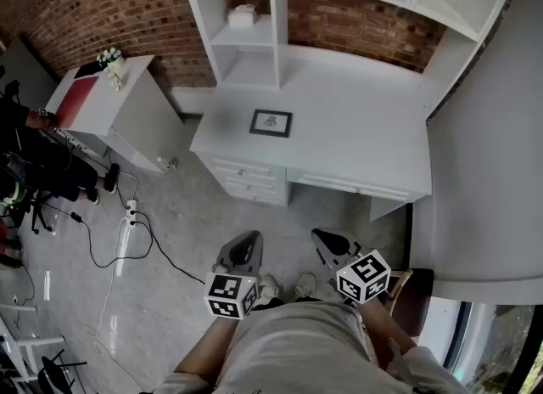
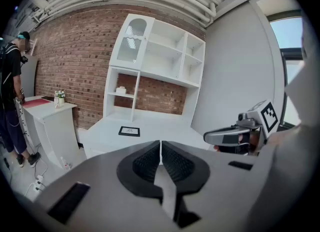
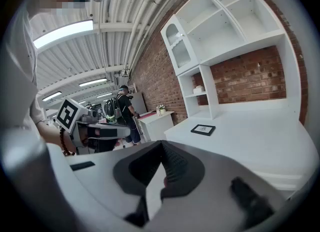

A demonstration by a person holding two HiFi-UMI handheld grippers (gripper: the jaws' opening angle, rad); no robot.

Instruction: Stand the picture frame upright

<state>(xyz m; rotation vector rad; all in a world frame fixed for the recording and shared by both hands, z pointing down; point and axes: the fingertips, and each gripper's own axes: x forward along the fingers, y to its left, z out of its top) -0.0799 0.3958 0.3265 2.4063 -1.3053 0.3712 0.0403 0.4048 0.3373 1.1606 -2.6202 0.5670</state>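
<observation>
A small black picture frame (image 1: 271,123) lies flat on the white desk (image 1: 356,129), face up, near the desk's left front part. It also shows far off as the flat frame (image 2: 129,131) in the left gripper view and as the same frame (image 3: 203,130) in the right gripper view. My left gripper (image 1: 246,244) and right gripper (image 1: 327,239) hang close to the person's body, well short of the desk, over the floor. Both are shut with nothing between the jaws. The left gripper (image 2: 160,148) and the right gripper (image 3: 161,151) point toward the desk.
White shelving (image 1: 254,19) rises at the back of the desk against a brick wall. A small white cabinet (image 1: 110,104) stands to the left, with a person (image 2: 12,101) beside it. Cables and a power strip (image 1: 127,222) lie on the floor at left. Drawers (image 1: 250,182) front the desk.
</observation>
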